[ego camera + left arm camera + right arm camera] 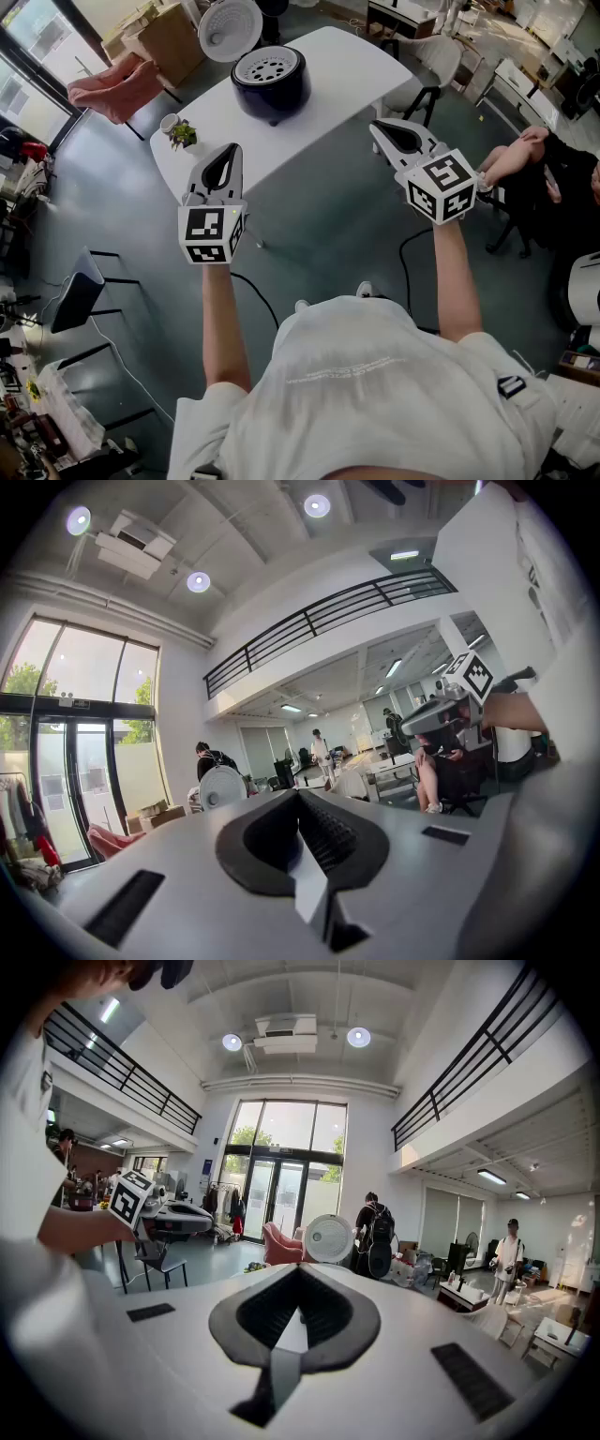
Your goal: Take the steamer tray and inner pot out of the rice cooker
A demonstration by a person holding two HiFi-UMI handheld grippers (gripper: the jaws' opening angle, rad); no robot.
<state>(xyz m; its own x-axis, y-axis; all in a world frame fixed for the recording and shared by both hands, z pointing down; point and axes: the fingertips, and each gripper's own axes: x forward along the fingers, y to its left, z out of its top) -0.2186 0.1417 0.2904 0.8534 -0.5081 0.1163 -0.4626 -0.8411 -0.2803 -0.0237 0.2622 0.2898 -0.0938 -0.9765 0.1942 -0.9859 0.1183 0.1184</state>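
Nearest, the left gripper [231, 150] and right gripper [377, 127] are held with jaws clenched on nothing; unless they are opened, the steamer tray [265, 67] in the far rice cooker [272, 92] could be knocked askew.

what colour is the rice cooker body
The rice cooker is dark navy; head view shows it best.

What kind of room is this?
Probably a big open office or workshop, not a kitchen: a balcony railing runs overhead, tall glass doors lead outside, and the rice cooker sits on a white table.

A white table [347, 75] on grey floor [328, 234], tall windows [281, 1129].
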